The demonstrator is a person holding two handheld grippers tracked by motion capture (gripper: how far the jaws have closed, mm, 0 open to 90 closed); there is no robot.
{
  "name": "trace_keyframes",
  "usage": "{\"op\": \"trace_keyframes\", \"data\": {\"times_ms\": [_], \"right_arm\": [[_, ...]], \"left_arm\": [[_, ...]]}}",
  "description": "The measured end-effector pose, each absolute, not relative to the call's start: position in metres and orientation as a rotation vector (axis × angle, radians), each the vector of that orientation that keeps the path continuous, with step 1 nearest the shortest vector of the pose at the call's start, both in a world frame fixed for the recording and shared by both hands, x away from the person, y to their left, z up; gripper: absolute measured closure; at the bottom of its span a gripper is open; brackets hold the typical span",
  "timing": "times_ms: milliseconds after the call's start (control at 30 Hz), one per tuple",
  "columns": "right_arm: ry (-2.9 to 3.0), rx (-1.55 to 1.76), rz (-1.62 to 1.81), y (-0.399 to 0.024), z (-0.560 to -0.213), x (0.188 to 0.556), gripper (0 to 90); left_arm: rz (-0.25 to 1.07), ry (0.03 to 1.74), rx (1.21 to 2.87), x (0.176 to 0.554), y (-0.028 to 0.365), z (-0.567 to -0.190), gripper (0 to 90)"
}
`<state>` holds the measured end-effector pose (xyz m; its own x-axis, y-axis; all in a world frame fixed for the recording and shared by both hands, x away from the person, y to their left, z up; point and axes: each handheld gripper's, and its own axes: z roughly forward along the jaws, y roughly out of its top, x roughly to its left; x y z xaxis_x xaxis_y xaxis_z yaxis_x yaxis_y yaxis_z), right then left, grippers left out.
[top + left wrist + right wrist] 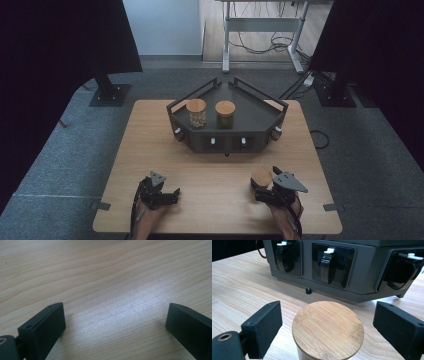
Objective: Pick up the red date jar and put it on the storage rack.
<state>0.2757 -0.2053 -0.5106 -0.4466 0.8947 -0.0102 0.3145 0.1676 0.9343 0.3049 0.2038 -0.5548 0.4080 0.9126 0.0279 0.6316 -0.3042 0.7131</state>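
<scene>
We hold the right gripper (325,325) with its jaws spread, flanking a wooden-lidded jar (328,330) without touching it, lined up for a grasp. The jar (261,176) stands on the table (215,170) at five o'clock from the dark tray (250,112), where two similar jars (196,112) already sit. Our left gripper (167,192) rests released over bare wood at seven o'clock, out of the way.

The surface (105,277) is pale wood with fine grain and a soft satin sheen. The jar lid (327,328) at the right tool (327,325) is light bamboo, finely striped and matt. Both the right tool and the left tool (112,320) look like matt black plastic. The rack (362,267) at 12 o'clock is matt dark grey, with glossy black recesses and white plastic tabs. The floor (60,155) is rough grey carpet.
</scene>
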Motion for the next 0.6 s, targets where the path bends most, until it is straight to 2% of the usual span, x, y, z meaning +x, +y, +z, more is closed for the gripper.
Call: {"op": "trace_keyframes", "data": {"times_ms": [600], "right_arm": [[1.887,1.177,1.262,-0.207,-0.522,0.279,9.2]], "left_arm": [[0.582,1.308,2.044,0.305,0.204,-0.555,2.3]]}}
